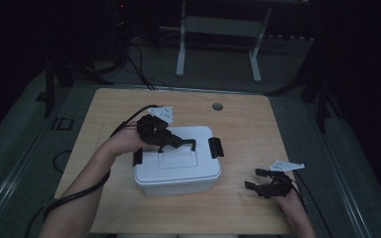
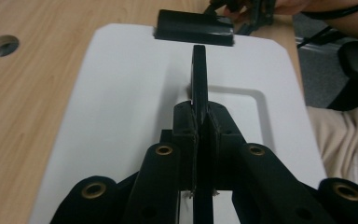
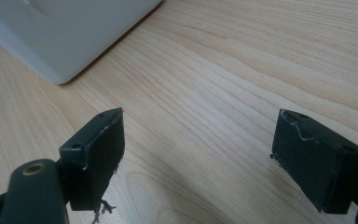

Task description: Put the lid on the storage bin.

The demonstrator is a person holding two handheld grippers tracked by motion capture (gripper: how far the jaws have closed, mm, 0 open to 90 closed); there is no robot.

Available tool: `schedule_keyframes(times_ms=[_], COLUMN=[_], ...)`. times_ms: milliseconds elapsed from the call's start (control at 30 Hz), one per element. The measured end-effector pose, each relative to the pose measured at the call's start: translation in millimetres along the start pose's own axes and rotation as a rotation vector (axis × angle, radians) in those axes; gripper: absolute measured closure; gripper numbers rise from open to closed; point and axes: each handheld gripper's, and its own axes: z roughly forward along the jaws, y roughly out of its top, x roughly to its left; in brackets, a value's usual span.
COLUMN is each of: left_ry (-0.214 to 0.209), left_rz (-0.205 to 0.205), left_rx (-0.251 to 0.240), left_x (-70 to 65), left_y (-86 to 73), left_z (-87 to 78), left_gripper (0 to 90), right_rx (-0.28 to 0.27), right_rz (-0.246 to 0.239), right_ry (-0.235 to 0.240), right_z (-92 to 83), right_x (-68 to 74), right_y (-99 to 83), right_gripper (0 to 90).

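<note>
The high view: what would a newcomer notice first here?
A white box with black side clips stands in the middle of the wooden table. The left gripper is shut on the box's black handle on the lid. The right gripper rests open on the table beside the box.

a white lidded storage box (image 1: 177,166) sits mid-worktop, closed, a black latch (image 1: 216,147) at each end, its thin black lid handle (image 2: 199,77) raised upright.

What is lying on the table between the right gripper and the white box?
Nothing: between the right gripper and the white box there is bare wooden table. The high view shows this, and the right gripper view shows bare wood ahead of its open jaws.
</note>
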Motion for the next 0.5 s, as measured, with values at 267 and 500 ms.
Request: schedule_keyframes(times_ms=[267, 500], left_ry=[0.0, -0.01], left_rz=[-0.001, -0.012], left_rx=[-0.009, -0.015], left_x=[3.4, 6.5], left_y=[-1.8, -7.8], left_z=[2.1, 4.8], left_gripper=[82.8, 82.5], right_rx=[0.004, 0.007], right_rz=[0.001, 0.001], right_ry=[0.002, 0.002], right_z=[0.4, 0.9], right_x=[0.0, -0.2], right_y=[-0.6, -0.7], right_gripper=[16.8, 16.8])
